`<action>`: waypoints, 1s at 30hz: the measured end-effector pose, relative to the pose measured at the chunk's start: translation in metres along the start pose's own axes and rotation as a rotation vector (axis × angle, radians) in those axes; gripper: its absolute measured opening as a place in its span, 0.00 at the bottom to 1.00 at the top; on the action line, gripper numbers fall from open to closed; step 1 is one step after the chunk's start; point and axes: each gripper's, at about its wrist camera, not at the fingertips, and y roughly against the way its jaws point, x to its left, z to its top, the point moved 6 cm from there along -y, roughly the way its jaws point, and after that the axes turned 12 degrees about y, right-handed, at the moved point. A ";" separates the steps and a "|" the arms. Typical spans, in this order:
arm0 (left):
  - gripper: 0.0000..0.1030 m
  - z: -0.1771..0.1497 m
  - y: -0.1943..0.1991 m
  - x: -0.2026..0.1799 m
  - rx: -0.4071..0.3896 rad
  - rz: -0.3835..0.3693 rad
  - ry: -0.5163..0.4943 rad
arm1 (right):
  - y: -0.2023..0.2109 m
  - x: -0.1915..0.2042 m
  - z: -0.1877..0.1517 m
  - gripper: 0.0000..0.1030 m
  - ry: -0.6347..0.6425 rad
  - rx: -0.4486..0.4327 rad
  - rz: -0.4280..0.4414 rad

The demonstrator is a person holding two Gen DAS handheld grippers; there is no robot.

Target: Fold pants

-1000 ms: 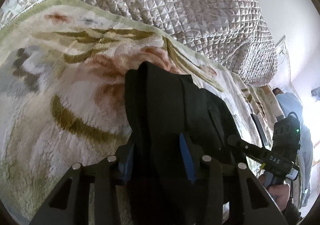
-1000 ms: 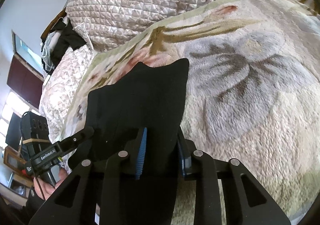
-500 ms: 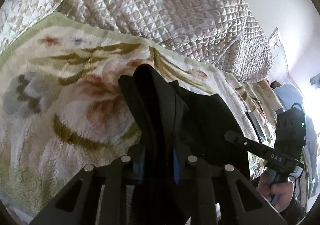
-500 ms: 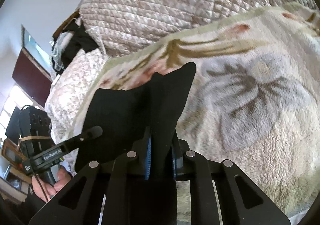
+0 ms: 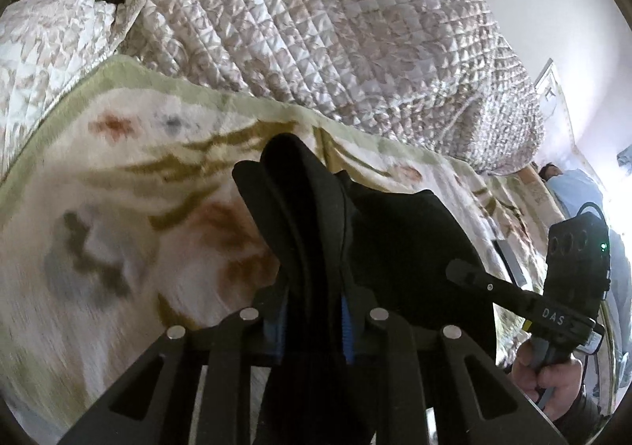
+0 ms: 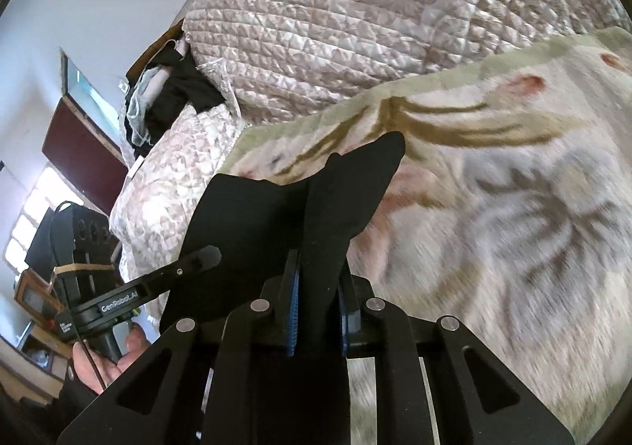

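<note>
In the left wrist view, a plush cream blanket with olive, rust and grey flower patterns [image 5: 118, 215] filled the left and centre of the frame, blurred in places. Above it, across the top, lay a quilted beige-and-white satin bedspread [image 5: 335, 30]. At lower centre the left gripper [image 5: 314, 320] was clamped tight on a bunched fold of the black fabric pants [image 5: 300, 208], which rose from between the blue-padded fingers toward mid-frame and spread to the right. At the right edge the right gripper [image 5: 458, 271] reached in against the pants, its handle held by the person's hand [image 5: 549, 374].

In the right wrist view, the left gripper [image 6: 205, 257] came in from the lower left, touching the dark cloth. At lower centre the right gripper [image 6: 316, 306] was closed narrowly on another fold of the pants [image 6: 276, 223], whose corner pointed toward upper right. The blanket [image 6: 513, 208] covered the right side, the bedspread [image 6: 375, 18] the top.
</note>
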 end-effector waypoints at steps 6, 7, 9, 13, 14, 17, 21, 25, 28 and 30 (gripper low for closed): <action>0.22 0.050 -0.014 0.016 -0.027 0.038 -0.009 | -0.040 -0.003 0.035 0.14 0.001 0.000 0.016; 0.22 0.056 -0.016 0.019 -0.033 0.041 -0.010 | -0.046 -0.003 0.041 0.14 0.009 0.001 0.019; 0.23 0.067 -0.027 0.030 -0.037 0.058 0.002 | -0.061 -0.007 0.050 0.15 0.019 0.005 0.020; 0.30 0.063 -0.067 0.075 0.041 0.175 0.089 | -0.094 -0.026 0.050 0.18 0.035 0.056 -0.034; 0.36 0.060 -0.070 0.084 0.046 0.196 0.113 | -0.099 -0.034 0.046 0.20 0.036 0.088 -0.073; 0.36 0.058 -0.056 0.087 0.004 0.198 0.125 | -0.087 -0.042 0.044 0.22 0.049 0.062 -0.114; 0.35 0.054 -0.025 0.075 -0.085 0.234 0.069 | -0.057 -0.035 0.043 0.22 0.118 0.027 -0.189; 0.35 0.032 -0.001 0.042 -0.120 0.175 -0.016 | -0.044 -0.006 0.024 0.22 0.207 0.031 -0.158; 0.35 0.004 -0.011 0.034 -0.068 0.180 -0.065 | -0.054 0.009 -0.003 0.22 0.260 0.095 -0.147; 0.34 -0.010 -0.023 0.040 -0.028 0.235 -0.081 | -0.067 0.004 -0.024 0.22 0.266 0.170 -0.163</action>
